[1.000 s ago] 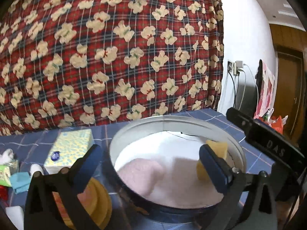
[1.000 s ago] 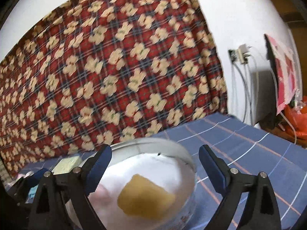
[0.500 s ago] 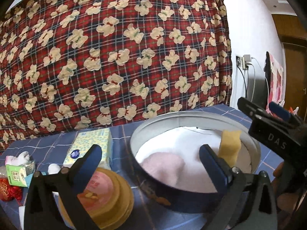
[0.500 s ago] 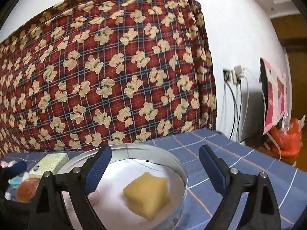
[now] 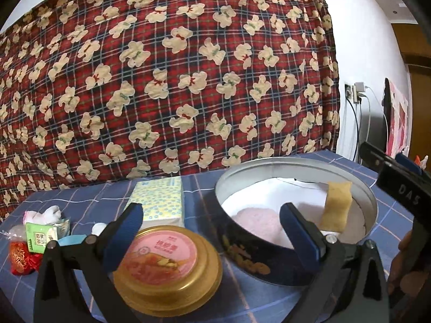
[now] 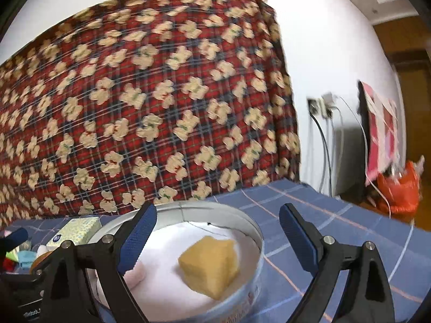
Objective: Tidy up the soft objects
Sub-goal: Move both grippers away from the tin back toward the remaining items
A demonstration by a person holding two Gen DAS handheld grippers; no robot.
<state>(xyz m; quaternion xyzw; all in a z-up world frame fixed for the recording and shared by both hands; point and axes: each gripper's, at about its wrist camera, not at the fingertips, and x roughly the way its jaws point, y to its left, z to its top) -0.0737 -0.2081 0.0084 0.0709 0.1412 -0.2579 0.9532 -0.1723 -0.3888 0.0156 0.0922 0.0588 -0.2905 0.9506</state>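
A round metal tin (image 5: 371,202) lined in white stands on the blue checked tablecloth; it also shows in the right wrist view (image 6: 257,239). Inside lie a yellow sponge (image 5: 336,206) (image 6: 208,266) and a pale pink soft pad (image 5: 256,219) (image 6: 134,276). My left gripper (image 5: 212,232) is open and empty, held in front of the tin and a little to its left. My right gripper (image 6: 218,231) is open and empty, above the tin's near right side. Its black body shows at the right in the left wrist view (image 5: 398,185).
A gold-rimmed round container with a pink lid (image 5: 167,261) sits left of the tin. Behind it lies a tissue pack (image 5: 161,202). Small packets, a white sock and a red pouch (image 5: 32,239) crowd the left edge. A bear-print cloth (image 5: 175,80) hangs behind. Cables and a red bag (image 6: 398,191) are at the right.
Both grippers have drawn back and up from the tin, which now sits farther away. The left view has swung left, bringing the pink-lidded container into view. Both grippers stay open.
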